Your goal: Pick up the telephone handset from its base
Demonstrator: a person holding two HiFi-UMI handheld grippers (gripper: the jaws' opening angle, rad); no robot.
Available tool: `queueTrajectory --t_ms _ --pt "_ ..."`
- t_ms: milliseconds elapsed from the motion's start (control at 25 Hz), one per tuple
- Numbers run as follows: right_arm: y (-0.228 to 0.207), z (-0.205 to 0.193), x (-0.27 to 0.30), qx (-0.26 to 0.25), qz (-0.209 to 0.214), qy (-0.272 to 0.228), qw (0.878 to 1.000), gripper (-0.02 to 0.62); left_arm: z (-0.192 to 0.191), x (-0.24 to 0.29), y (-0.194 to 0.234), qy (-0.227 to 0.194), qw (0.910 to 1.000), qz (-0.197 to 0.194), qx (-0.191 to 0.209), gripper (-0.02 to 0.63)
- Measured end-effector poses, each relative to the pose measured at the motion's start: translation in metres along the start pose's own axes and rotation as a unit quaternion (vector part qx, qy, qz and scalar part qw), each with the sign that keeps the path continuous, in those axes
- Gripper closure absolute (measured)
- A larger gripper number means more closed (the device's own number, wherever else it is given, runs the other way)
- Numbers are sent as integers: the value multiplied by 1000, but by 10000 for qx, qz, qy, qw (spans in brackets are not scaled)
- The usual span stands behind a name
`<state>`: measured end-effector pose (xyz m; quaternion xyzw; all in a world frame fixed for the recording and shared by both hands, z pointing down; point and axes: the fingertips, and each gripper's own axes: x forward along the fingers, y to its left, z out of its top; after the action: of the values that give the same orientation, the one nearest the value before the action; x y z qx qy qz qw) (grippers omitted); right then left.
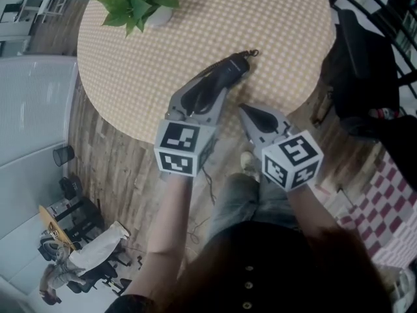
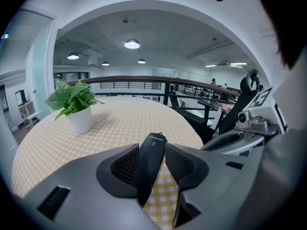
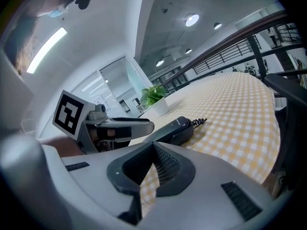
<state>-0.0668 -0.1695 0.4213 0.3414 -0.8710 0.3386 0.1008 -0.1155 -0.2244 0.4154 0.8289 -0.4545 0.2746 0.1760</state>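
We find the telephone handset (image 1: 231,69) — long, black and slim — lying on the round table (image 1: 280,38) with its yellow checked cloth, close to the table's near edge. Its coiled cord (image 3: 200,122) leaves the end that points toward the table's middle. The left gripper (image 2: 152,146) reaches in over that near edge and straddles the handset's near half. Its jaws stand apart, one dark ribbed pad on each side of the black body, released rather than clamped. A strip of checked cloth shows between the handset and the right-hand pad. The right gripper (image 3: 152,146) hangs at the table's near edge, just beside the left one and apart from the handset. Its pads are pressed together at the tips with nothing between them. A potted plant (image 1: 138,2) in a white pot stands at the table's far side — well apart from the handset and both grippers.
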Motion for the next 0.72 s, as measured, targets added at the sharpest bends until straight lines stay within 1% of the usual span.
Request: queueTrajectory --t_ms 160,280,520,720 --pt "-8 0 -1 67 -68 -12 10000 588 0 7 2 182 9995 -38 252 412" --pt "-13 0 -1 105 -115 -23 9999 588 -3 12 1 385 9980 -142 481 394" --pt "-19 0 0 167 -129 -43 9998 588 -12 21 1 765 9937 -338 752 381" --pt "-22 -4 1 240 -95 -27 9997 588 -17 27 2 999 9897 -385 946 363"
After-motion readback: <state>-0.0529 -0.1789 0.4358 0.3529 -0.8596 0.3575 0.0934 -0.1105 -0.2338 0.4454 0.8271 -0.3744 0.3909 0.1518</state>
